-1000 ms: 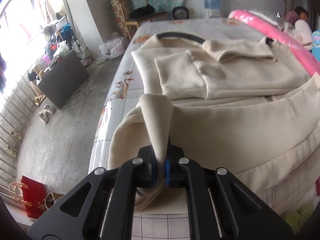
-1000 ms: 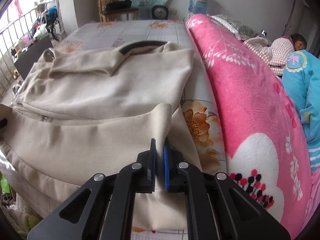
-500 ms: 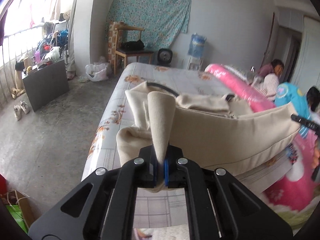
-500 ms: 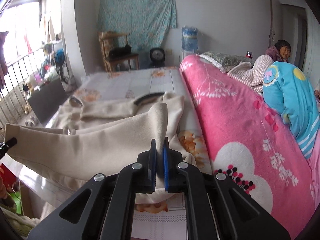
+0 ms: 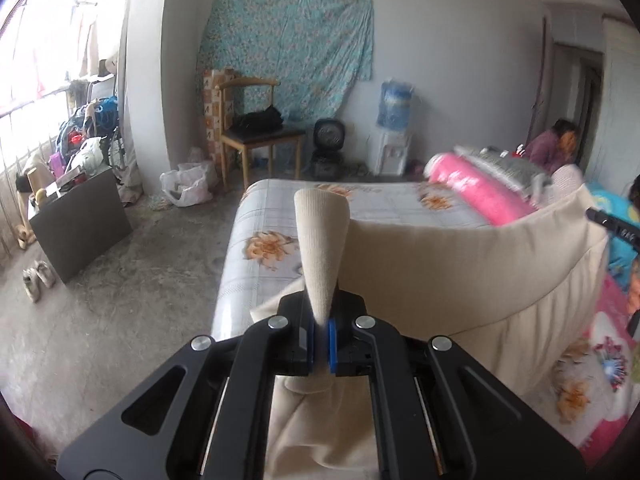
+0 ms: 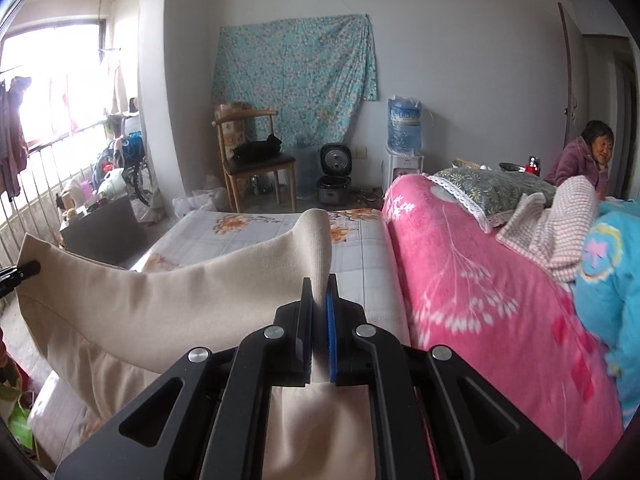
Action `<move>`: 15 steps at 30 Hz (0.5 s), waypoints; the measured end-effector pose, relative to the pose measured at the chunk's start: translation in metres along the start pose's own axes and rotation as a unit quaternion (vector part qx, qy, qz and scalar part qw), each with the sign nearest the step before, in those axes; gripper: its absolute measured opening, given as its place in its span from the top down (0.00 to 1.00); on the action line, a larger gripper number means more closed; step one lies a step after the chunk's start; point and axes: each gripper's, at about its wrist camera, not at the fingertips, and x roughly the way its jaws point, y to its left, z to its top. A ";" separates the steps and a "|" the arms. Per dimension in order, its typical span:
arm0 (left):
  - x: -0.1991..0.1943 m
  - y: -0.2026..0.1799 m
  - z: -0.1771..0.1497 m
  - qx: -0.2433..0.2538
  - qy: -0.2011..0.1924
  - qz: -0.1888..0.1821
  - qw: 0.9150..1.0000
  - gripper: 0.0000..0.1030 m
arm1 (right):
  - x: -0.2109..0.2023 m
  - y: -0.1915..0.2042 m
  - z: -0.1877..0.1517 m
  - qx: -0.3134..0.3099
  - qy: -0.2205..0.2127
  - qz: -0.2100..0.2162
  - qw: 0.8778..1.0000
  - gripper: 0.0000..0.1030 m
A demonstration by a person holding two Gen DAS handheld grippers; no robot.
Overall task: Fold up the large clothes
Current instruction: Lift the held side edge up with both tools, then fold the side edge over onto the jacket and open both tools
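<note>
From the left wrist, the left gripper point(image 5: 320, 340) pinches a soft, ribbed fold of the cream coat point(image 5: 460, 272) tight between its blue pads. The thick cloth stretches right, toward the other black tool point(image 5: 612, 226). A second ago the coat lay flat on the bed point(image 5: 264, 216); now it is lifted.

From the right wrist, the right gripper point(image 6: 320, 340) squeezes another fold of that coat point(image 6: 160, 300). The cloth hangs left, smooth and heavy. A fuzzy pink blanket point(image 6: 480, 292) lies to the right.
</note>
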 end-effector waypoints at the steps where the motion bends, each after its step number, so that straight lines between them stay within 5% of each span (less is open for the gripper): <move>1: 0.021 0.001 0.006 -0.001 0.015 0.007 1.000 0.91 | 0.019 -0.005 0.002 0.015 0.012 0.003 1.000 0.94; 4: 0.084 0.000 0.004 0.012 0.085 0.051 0.995 0.83 | 0.078 -0.015 -0.006 0.031 0.059 -0.016 0.998 0.78; 7: 0.106 0.005 -0.010 -0.007 0.113 0.046 0.992 0.77 | 0.094 -0.021 -0.020 0.035 0.079 -0.028 0.996 0.67; 11: 0.095 0.014 -0.024 -0.042 0.104 -0.011 0.994 0.77 | 0.085 -0.023 -0.033 0.035 0.093 0.015 0.995 0.66; 15: 0.114 -0.004 -0.030 -0.039 0.143 -0.069 0.987 0.72 | 0.107 -0.013 -0.045 0.024 0.152 0.064 0.986 0.67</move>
